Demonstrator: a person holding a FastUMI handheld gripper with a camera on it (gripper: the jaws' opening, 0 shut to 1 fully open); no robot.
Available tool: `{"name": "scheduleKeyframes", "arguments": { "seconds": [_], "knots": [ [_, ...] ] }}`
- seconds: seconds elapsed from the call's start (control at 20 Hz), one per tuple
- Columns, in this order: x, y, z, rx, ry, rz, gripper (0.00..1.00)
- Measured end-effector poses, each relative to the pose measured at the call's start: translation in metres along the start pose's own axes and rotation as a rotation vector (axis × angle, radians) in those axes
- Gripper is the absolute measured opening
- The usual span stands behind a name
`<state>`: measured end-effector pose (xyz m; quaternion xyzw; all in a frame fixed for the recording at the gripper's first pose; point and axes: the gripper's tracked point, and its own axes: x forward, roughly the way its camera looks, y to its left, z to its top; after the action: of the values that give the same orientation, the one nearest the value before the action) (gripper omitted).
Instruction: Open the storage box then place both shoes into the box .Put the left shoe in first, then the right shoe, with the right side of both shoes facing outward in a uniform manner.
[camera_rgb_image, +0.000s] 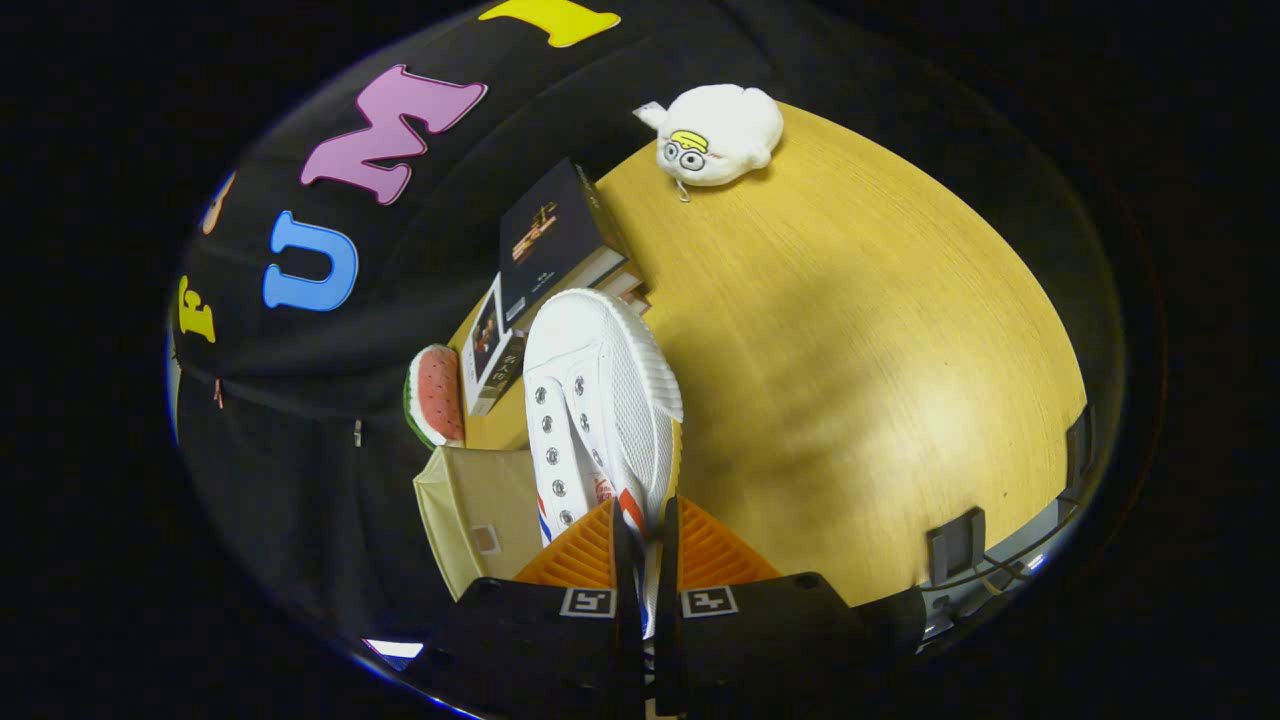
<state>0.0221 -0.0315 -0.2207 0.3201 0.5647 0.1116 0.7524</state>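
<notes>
- Gripper (645, 545) fingers sit nearly together at the near end of the view, with only a thin gap between them; both press on the heel end of the white shoe (600, 400), one on each side of it.
- White shoe hangs lifted off the wooden table (850, 330), its toe pointing away from the fingers, the laceless eyelets and open tongue turned towards the booth wall and the ribbed rubber sole edge turned towards the table's open stretch.
- Red and blue stripes show on the shoe's side just ahead of the fingertips.
- Beige storage box (475, 510) lies just beside the shoe's heel on the wall side, close to the fingers; whether its lid is open cannot be told.
- Watermelon-slice toy (435, 395) stands just beyond the box, near the table's edge.
- Stack of books (550, 260), the top one dark-covered, lies beyond the shoe's toe, partly hidden by it.
- White plush toy (718, 135) with a cartoon face rests at the far edge of the table, well apart from the shoe.
</notes>
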Motion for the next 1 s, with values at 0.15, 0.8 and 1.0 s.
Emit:
{"name": "scheduleKeyframes", "arguments": {
  "seconds": [0.15, 0.8, 1.0],
  "knots": [
    [-0.006, 0.049, -0.02, -0.004, -0.017, 0.042, 0.09],
    [0.036, 0.195, -0.118, -0.147, 0.019, 0.117, 0.09],
    [0.06, 0.207, -0.143, -0.187, 0.055, 0.103, 0.09]
  ]
}}
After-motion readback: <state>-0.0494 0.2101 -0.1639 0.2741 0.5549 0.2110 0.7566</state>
